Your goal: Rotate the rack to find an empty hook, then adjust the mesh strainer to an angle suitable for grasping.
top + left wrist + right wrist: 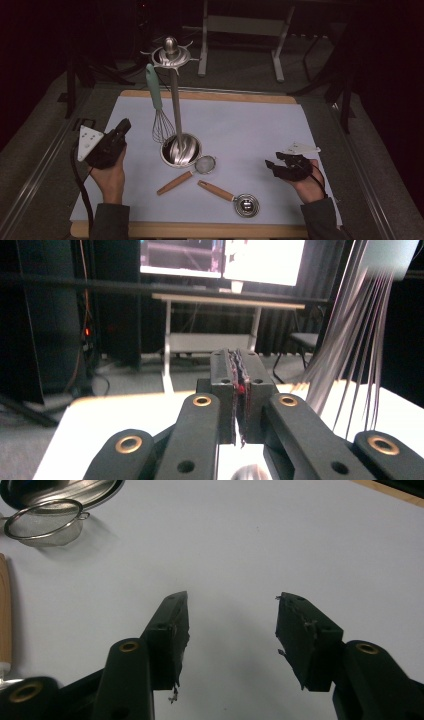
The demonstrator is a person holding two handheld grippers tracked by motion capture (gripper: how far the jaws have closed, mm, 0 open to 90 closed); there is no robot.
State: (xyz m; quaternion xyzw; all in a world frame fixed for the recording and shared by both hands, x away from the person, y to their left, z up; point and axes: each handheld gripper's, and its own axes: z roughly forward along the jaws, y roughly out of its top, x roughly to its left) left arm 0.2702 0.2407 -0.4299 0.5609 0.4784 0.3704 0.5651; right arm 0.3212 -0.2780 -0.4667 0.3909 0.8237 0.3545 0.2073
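A white mat is spread over a wooden bench (210, 231), seen from above. Near the mat's centre a steel utensil stand (176, 100) is planted, w/ a round base bowl and a hook ring at the top. A whisk (159, 107) w/ a pale green handle is hung from that ring, its wires down by the base bowl.

Toward the near edge, a small mesh strainer (189, 173) w/ wooden handle is laid just in front of the base bowl. A steel measuring spoon (235, 198) w/ wooden handle is laid beside it, nearer the near edge.

The left tool (122, 127) is held up near the left edge, just left of the whisk; its jaws are pressed together w/ nothing between. The right tool (273, 165) is rested low near the right edge, jaws wide apart over bare mat, nothing gripped.
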